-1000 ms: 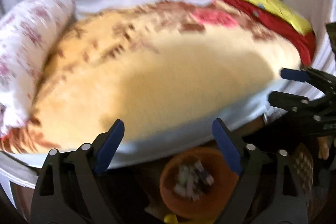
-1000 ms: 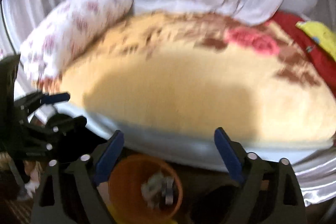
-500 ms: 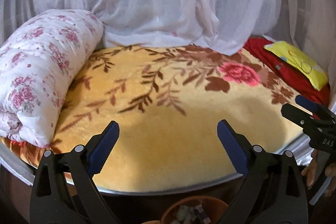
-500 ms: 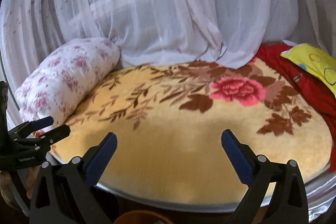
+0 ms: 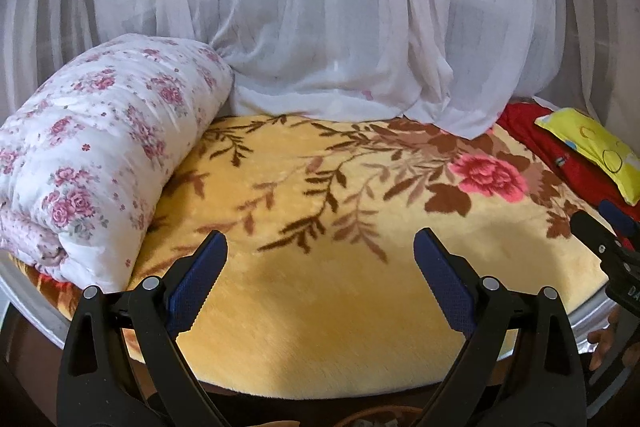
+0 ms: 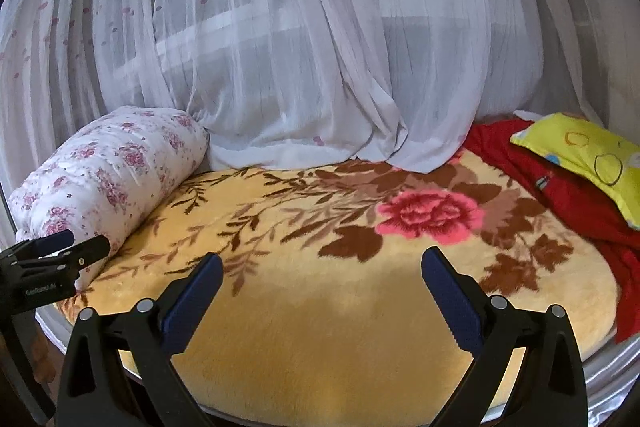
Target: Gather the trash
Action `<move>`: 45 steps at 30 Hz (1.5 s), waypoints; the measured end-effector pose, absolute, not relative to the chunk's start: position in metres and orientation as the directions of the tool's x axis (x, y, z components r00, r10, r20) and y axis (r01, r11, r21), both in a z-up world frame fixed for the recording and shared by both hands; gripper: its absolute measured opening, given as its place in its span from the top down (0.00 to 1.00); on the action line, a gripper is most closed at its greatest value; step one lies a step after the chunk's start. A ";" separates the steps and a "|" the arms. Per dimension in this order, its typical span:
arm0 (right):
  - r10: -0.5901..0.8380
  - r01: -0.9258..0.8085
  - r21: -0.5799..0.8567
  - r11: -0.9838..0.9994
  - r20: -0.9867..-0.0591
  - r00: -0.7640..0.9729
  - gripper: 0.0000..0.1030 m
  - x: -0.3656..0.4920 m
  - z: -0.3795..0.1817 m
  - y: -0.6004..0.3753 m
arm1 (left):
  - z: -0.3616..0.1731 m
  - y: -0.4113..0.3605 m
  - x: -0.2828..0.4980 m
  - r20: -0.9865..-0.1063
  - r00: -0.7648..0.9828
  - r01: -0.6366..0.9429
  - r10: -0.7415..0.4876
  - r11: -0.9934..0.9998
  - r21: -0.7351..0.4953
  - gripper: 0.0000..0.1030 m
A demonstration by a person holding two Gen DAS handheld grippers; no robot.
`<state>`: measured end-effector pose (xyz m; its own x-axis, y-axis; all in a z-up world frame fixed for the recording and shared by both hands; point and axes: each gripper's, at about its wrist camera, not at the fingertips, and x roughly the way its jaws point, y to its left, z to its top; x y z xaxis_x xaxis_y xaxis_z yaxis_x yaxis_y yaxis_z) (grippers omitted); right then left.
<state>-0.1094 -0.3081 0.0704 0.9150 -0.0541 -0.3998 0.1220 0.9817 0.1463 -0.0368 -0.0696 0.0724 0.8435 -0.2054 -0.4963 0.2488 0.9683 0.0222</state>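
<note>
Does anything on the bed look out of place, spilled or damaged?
Nothing stands out. The yellow floral blanket lies flat with no litter on it; the rolled floral quilt and yellow pillow sit tidily at its sides. Both the left gripper and right gripper are open, empty.

Open stretch of yellow floral blanket (image 5: 320,287) ahead of both grippers. Bounded left by rolled floral quilt (image 5: 96,147), behind by sheer curtain (image 5: 320,47), right by red cloth (image 6: 560,187) bearing yellow pillow (image 6: 588,155).
</note>
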 end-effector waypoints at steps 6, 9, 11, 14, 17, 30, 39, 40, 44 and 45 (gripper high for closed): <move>-0.083 0.126 0.097 0.987 -0.362 0.928 0.05 -0.111 0.076 -0.296 | 0.076 -0.067 -0.032 -0.476 0.856 0.239 -0.203 0.971 0.015 0.11; -0.100 0.126 0.058 0.990 -0.334 0.937 0.05 -0.113 0.077 -0.285 | 0.078 -0.063 -0.032 -0.455 0.868 0.225 -0.198 0.974 0.004 0.11; -0.107 0.122 0.026 0.992 -0.326 0.939 0.05 -0.115 0.077 -0.279 | 0.079 -0.061 -0.031 -0.451 0.872 0.217 -0.191 0.976 0.007 0.11; -0.121 0.120 -0.022 0.993 -0.315 0.941 0.05 -0.116 0.075 -0.270 | 0.080 -0.058 -0.029 -0.451 0.875 0.207 -0.178 0.978 0.015 0.11; -0.125 0.115 -0.050 0.992 -0.304 0.945 0.05 -0.118 0.075 -0.263 | 0.079 -0.055 -0.028 -0.448 0.877 0.198 -0.172 0.980 0.011 0.11; -0.112 0.102 -0.047 0.994 -0.310 0.944 0.05 -0.118 0.073 -0.259 | 0.081 -0.041 -0.022 -0.452 0.878 0.171 -0.158 0.985 -0.011 0.11; -0.108 0.098 -0.046 0.994 -0.332 0.937 0.05 -0.117 0.068 -0.251 | 0.078 -0.036 -0.012 -0.464 0.873 0.158 -0.148 0.987 -0.017 0.11; -0.109 0.098 -0.048 0.994 -0.336 0.936 0.05 -0.117 0.066 -0.249 | 0.076 -0.036 -0.010 -0.470 0.870 0.159 -0.148 0.987 -0.016 0.11; -0.107 0.092 -0.059 0.994 -0.349 0.931 0.05 -0.116 0.061 -0.241 | 0.070 -0.032 -0.003 -0.479 0.865 0.158 -0.153 0.987 -0.029 0.11; -0.107 0.091 -0.061 0.994 -0.351 0.930 0.05 -0.116 0.060 -0.241 | 0.069 -0.031 -0.001 -0.483 0.861 0.163 -0.161 0.986 -0.038 0.11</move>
<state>-0.1157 -0.2408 0.0602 0.9303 -0.1067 -0.3509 0.0911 0.9940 -0.0608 -0.0015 -0.0314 0.0685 0.8606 -0.1606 -0.4834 0.1628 0.9859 -0.0378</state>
